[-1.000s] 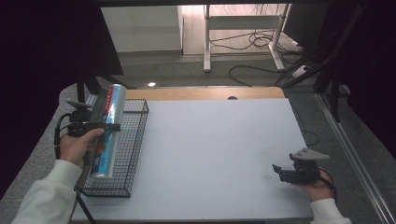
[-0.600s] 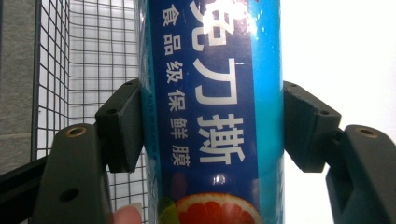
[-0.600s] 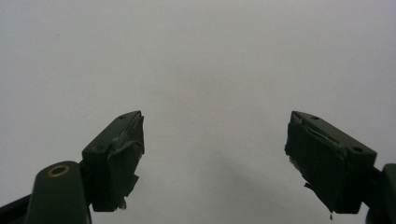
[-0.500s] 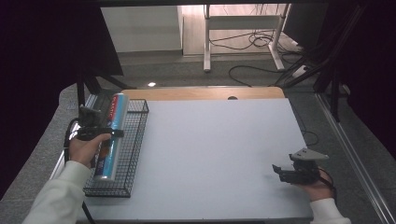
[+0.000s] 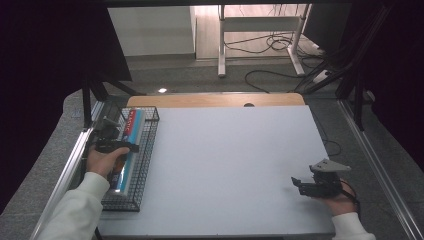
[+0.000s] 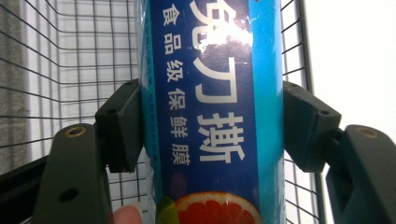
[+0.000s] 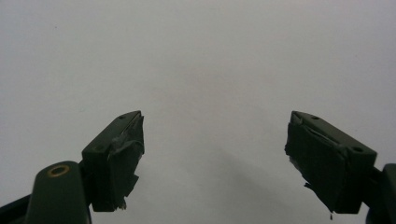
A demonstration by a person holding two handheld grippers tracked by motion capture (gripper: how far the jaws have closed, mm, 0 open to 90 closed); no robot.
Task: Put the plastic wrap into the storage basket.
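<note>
Left gripper [image 5: 116, 146] fingers clamped shut; right gripper [image 5: 306, 186] fingers spread wide.

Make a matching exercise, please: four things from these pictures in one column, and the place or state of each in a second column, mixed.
Things:
1. blue roll
2. wire basket
3. left tongs
4. right tongs

Places or states:
A. open, above the bare white table
B. stands at the table's left edge
C. closed on the roll
D. lies lengthwise in the basket

Pairs: 1-D, 2-B, 3-C, 4-A
</note>
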